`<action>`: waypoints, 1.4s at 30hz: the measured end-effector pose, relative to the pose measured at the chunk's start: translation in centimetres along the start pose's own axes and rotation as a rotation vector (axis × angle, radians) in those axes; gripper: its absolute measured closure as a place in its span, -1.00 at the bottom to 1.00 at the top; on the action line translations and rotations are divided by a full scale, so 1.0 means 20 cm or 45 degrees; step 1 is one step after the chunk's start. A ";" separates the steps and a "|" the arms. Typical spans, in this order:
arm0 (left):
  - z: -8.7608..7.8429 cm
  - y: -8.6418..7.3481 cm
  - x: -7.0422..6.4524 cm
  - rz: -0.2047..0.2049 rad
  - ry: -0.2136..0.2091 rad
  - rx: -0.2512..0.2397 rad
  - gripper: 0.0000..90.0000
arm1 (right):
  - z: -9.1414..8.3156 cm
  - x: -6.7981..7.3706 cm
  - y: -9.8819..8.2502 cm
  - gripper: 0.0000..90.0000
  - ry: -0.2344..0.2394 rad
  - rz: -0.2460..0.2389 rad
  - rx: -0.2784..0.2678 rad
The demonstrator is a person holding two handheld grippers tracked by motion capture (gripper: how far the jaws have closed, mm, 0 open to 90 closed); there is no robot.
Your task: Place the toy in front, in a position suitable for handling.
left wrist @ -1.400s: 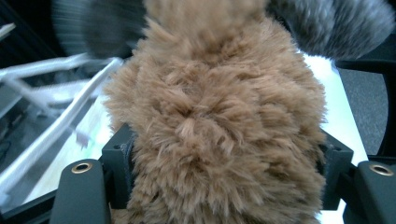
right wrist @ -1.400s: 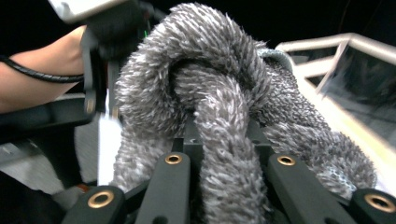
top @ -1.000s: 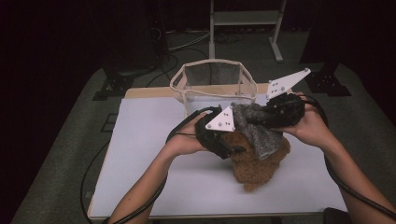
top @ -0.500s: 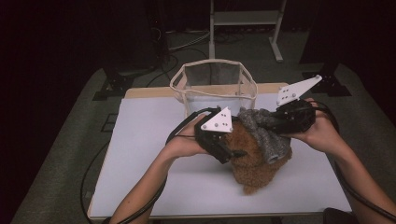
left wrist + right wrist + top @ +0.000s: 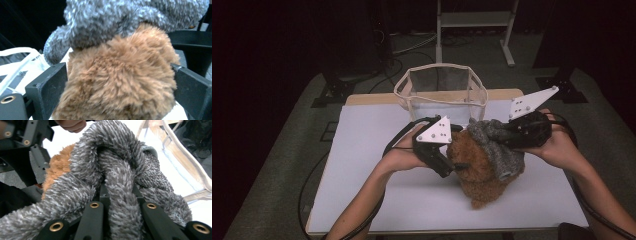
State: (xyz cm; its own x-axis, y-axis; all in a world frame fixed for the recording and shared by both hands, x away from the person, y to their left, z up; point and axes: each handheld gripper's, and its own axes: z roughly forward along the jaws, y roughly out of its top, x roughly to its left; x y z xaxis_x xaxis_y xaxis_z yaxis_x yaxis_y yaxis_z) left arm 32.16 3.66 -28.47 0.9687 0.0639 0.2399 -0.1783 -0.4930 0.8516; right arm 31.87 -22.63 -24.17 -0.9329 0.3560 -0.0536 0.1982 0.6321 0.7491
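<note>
Pinching the grey cloth tight, the right gripper holds it over the brown cloth, which sits between the left gripper's just-opened jaws.

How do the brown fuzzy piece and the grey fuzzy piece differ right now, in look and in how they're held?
The brown fuzzy piece is tan and lies low on the table; the grey fuzzy piece is speckled grey and drapes over it. The brown one sits between the left gripper's wide jaws, which have just been opening; the grey one is pinched in the right gripper. Both are plush.
</note>
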 end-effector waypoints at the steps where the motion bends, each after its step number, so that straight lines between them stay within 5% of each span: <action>1: -0.01 -0.01 0.01 -0.007 -0.005 -0.002 -0.88 | 0.00 0.00 0.00 0.73 0.002 -0.003 0.003; 5: -0.01 -0.03 0.03 -0.053 -0.027 -0.018 -0.94 | -0.01 0.00 -0.01 0.73 0.011 0.000 -0.001; 10: 0.07 -0.07 0.05 -0.133 -0.141 -0.005 -0.95 | -0.02 0.00 -0.02 0.73 0.021 0.011 -0.001; 12: 0.09 -0.08 0.05 -0.153 -0.170 -0.032 -0.74 | -0.02 0.00 -0.02 0.72 0.025 0.013 0.004; 15: 0.09 -0.07 0.05 -0.173 -0.151 -0.084 -0.43 | -0.04 -0.02 -0.01 0.72 0.038 0.030 0.004; 21: 0.11 0.03 0.04 -0.156 -0.078 -0.066 -0.42 | -0.09 -0.04 0.13 0.72 0.023 -0.001 0.017; 28: 0.12 0.06 0.02 -0.116 -0.054 -0.036 -0.41 | 0.00 0.00 0.24 0.72 0.074 -0.062 0.044; 35: 0.03 0.03 0.05 -0.157 -0.002 -0.067 -0.38 | -0.14 -0.03 0.16 0.71 0.025 -0.014 -0.046; 42: 0.04 0.03 0.03 -0.126 -0.009 -0.047 -0.40 | -0.22 0.00 0.01 0.71 -0.004 0.015 -0.113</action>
State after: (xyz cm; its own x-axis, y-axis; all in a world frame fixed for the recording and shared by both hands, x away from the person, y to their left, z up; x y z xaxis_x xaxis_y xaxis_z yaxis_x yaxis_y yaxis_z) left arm 32.82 2.72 -28.09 0.9830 0.1049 0.1504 -0.0876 -0.4522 0.8876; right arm 30.59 -25.45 -21.17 -0.9298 0.3651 -0.0461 0.1817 0.5643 0.8053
